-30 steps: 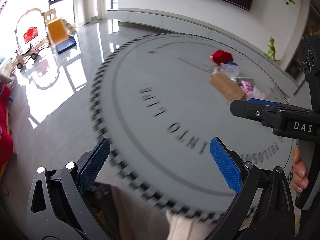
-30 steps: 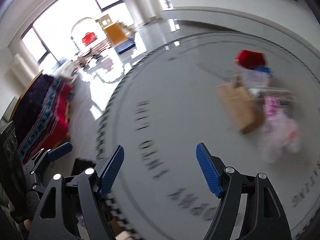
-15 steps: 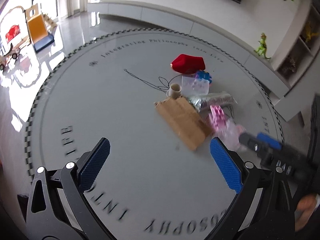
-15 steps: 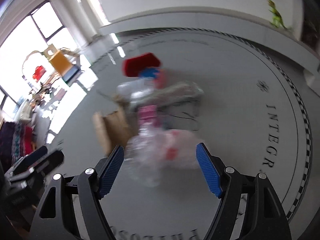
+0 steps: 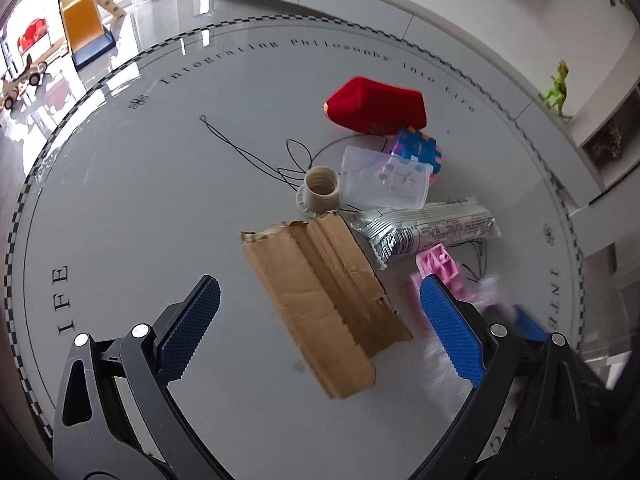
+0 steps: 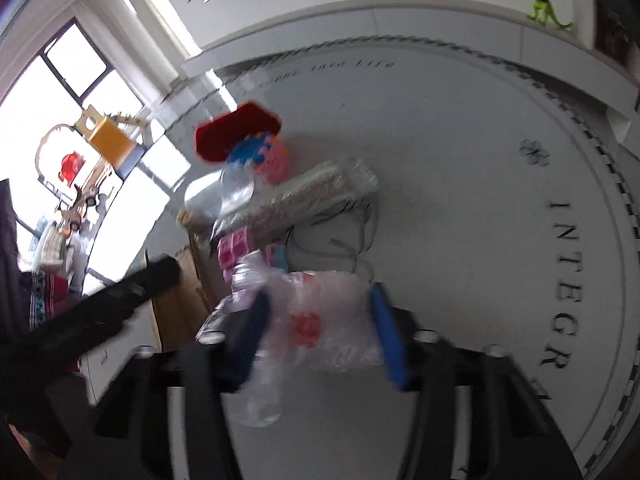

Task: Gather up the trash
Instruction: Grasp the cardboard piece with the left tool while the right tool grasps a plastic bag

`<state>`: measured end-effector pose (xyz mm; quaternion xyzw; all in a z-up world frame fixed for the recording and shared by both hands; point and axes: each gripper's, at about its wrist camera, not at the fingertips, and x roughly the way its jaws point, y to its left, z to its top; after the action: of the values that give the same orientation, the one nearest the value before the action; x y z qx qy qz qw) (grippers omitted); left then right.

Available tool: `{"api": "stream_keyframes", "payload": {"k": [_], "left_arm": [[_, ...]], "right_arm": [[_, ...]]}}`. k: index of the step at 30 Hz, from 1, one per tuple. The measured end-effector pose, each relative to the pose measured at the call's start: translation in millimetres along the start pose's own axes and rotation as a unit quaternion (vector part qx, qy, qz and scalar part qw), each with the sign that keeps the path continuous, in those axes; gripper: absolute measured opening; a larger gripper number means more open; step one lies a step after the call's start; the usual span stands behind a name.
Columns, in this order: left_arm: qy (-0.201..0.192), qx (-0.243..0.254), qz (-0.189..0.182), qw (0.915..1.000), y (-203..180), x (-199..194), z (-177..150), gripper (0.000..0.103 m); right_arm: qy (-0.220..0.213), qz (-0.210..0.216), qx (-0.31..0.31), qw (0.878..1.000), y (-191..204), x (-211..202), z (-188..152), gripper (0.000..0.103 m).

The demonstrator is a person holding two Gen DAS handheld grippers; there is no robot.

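Since a second ago both views have been carried from the near edge of the table (image 5: 120,184) in over the pile of trash, which now fills the middle of each. The right gripper (image 6: 320,328) has just been closing: its jaws, wide a moment back, are now drawn in against a clear plastic bag (image 6: 320,320) that is caught between the blue pads. The left gripper (image 5: 316,332) is kept wide, nothing between its jaws, and is held above the torn cardboard (image 5: 324,300).

The table is round, pale grey and glossy, ringed with a checked border and printed lettering. Past it a shiny floor, bright windows, a toy slide (image 5: 82,28) and a white ledge with a green dinosaur (image 5: 556,88) are seen.

On the table, beyond the cardboard, a silver wrapper (image 5: 428,232), a thread spool (image 5: 320,192), a clear cup (image 5: 384,180), a colourful block (image 5: 420,148), a red pouch (image 5: 376,106) and loose black thread (image 5: 248,148) are crowded together. A pink block (image 5: 438,260) is partly hidden behind the left gripper's right pad. The right view is blurred
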<state>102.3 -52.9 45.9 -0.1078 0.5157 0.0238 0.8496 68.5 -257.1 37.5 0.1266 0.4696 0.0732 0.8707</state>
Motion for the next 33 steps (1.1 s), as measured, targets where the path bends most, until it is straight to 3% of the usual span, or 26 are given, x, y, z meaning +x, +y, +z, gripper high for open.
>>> {"api": "stream_keyframes", "payload": {"k": [5,11,13,15,18,24,33], "left_arm": [[0.011,-0.006,0.022,0.9997,-0.4,14.1,-1.7,0.097],[0.020,0.012,0.042,0.9989,-2.4,29.5,-10.4,0.094],[0.010,0.037,0.050,0.9980,-5.5,28.3,-13.7,0.084],[0.000,0.057,0.061,0.9966,-5.8,22.8,-17.7,0.050],[0.007,0.048,0.014,0.9987,6.5,13.8,-21.1,0.038],[-0.012,0.059,-0.015,0.9980,28.2,-21.8,-45.2,0.036],[-0.049,0.054,-0.028,0.9970,78.0,-72.0,-85.0,0.036]], "right_arm": [[-0.036,0.001,0.021,0.999,-15.7,-20.2,4.1,0.040],[-0.037,0.010,0.037,0.999,-22.0,-28.1,0.6,0.041],[-0.037,0.012,0.037,0.999,-19.5,-30.7,0.7,0.041],[-0.038,0.014,0.036,0.999,-14.4,-30.6,4.3,0.041],[-0.041,0.017,0.032,0.998,-9.1,-37.3,2.5,0.041],[-0.047,0.023,0.024,0.998,6.7,-54.3,-6.6,0.041],[-0.046,0.044,-0.011,0.998,61.0,-71.9,-35.4,0.041]]}}
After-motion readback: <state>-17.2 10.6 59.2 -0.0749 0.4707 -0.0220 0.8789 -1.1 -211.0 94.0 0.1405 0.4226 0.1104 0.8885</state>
